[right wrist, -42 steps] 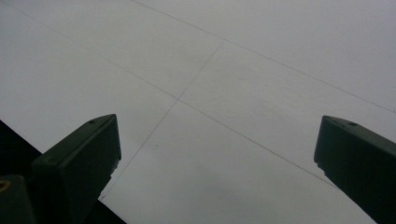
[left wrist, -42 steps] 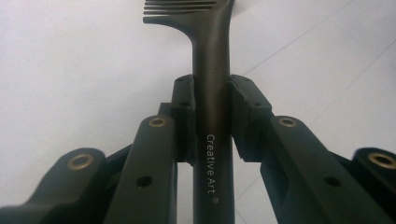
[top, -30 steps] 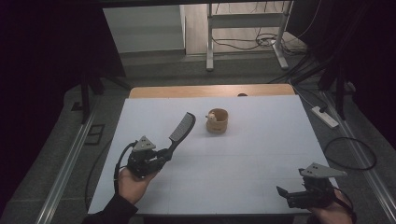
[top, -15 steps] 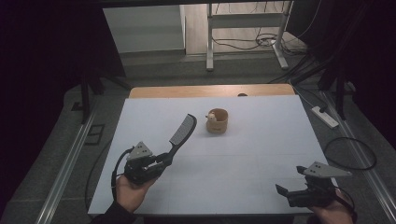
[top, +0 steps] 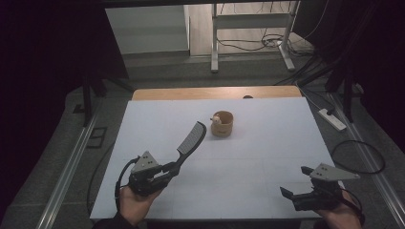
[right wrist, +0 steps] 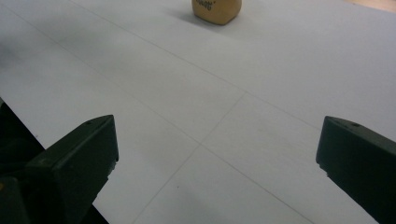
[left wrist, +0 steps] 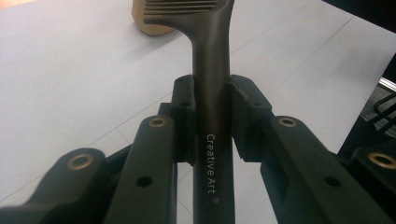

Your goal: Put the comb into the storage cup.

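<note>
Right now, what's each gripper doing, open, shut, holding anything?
Left gripper: shut on the comb handle, teeth end pointing toward the cup.
Right gripper: open, holding nothing, above the table.

one black comb (top: 190, 140), one wooden cup (top: 222, 123), two tongs, one table (top: 267, 157)

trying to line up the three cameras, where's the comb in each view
High view: the black comb slants up from the left gripper, left of centre.
Left gripper view: its handle runs up the middle between the jaws, teeth at the top edge.
Right gripper view: not in it.
Shared landmark: the wooden cup, at each view's top.
</note>
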Motion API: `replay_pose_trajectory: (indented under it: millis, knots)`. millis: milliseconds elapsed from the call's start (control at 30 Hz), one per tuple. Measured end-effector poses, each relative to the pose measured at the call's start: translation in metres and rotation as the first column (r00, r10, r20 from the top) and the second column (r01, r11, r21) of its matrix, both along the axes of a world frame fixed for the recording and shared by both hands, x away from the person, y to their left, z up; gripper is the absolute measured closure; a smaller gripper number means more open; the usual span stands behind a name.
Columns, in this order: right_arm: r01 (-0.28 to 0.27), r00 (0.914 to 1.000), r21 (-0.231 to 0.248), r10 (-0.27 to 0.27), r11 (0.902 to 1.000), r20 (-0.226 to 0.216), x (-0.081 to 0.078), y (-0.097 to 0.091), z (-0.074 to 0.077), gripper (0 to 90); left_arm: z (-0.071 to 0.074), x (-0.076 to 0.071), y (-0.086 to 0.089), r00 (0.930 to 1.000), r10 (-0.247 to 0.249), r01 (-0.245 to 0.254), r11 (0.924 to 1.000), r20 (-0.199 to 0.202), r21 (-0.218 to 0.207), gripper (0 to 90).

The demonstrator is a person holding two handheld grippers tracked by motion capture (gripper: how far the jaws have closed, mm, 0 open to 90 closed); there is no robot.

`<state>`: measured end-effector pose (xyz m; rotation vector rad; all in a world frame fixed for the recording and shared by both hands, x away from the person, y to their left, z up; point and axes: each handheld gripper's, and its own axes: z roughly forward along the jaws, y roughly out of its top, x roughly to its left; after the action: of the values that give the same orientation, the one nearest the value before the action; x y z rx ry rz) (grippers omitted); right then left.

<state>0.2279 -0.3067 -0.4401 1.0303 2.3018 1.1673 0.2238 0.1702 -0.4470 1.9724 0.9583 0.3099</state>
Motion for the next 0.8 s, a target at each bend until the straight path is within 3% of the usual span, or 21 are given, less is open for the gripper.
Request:
replay_pose_trajectory:
  millis: [367, 600, 800]
  knots:
    - [-0.042, 0.999, 0.055, 0.043, 0.9976, -0.015, 0.012, 0.007, 0.015, 0.0, -0.002, 0.005, -0.012, 0.9992, -0.04, 0.04, 0.9989, 0.007, 0.023, 71.9]
    - [-0.078, 0.9966, 0.074, 0.08, 0.9942, -0.02, 0.02, 0.015, 0.017, 0.0, -0.003, 0.007, -0.017, 0.9984, -0.056, 0.056, 0.9979, 0.007, 0.032, 71.9]
    - [-0.115, 0.9908, 0.118, 0.122, 0.9863, -0.057, 0.03, 0.024, 0.018, 0.0, -0.004, 0.011, -0.022, 0.9977, -0.068, 0.068, 0.9972, 0.001, 0.033, 71.9]
